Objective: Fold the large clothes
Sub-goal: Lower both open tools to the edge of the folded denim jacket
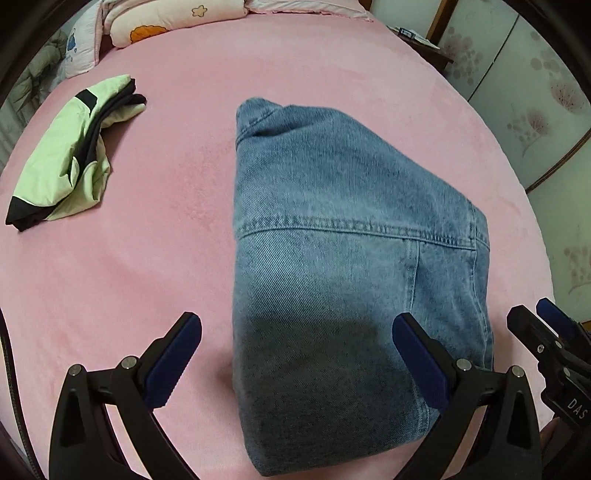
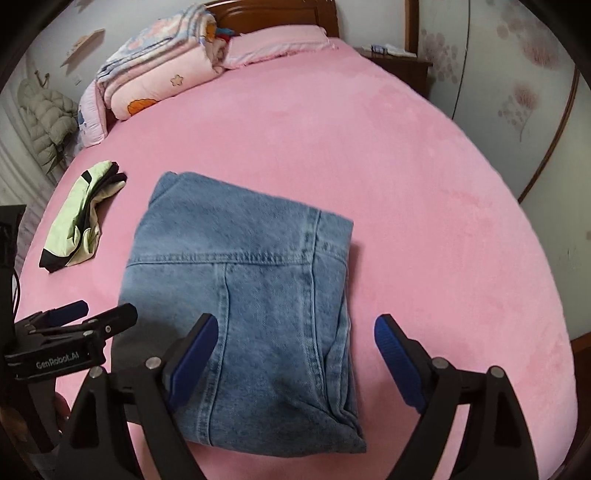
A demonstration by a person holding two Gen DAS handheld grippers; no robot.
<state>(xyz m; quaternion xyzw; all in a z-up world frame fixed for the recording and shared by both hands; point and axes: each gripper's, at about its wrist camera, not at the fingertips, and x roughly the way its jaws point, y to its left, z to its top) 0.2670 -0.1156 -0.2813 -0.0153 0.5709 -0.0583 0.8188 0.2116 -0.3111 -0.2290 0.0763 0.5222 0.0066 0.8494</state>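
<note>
While both tools hang over the near edge of the bed, nothing is gripped: the left tool [image 1: 297,334] stands wide open, its blue pads apart above the near left part of the folded denim garment [image 1: 343,258], empty. The right tool [image 2: 295,334] is spread just as wide, nothing between its pads either, straddling the near right part of the same garment. Seen from the right wrist view, the left tool sits just to the left, close beside it.

And there's the denim, folded into a thick rectangle with its seams showing, lying flat on the pink bed sheet [image 2: 424,184], directly below both tools, near the front edge of the bed.

Further back and to the left, a folded light green and black garment [image 1: 70,158] rests on the sheet, well apart from the denim.

At the far end, a rolled floral quilt [image 2: 162,70] on the left and a pink pillow [image 2: 280,44] against the wooden headboard [image 2: 273,14]; to the far right, a dark bedside cabinet [image 2: 402,68]
</note>
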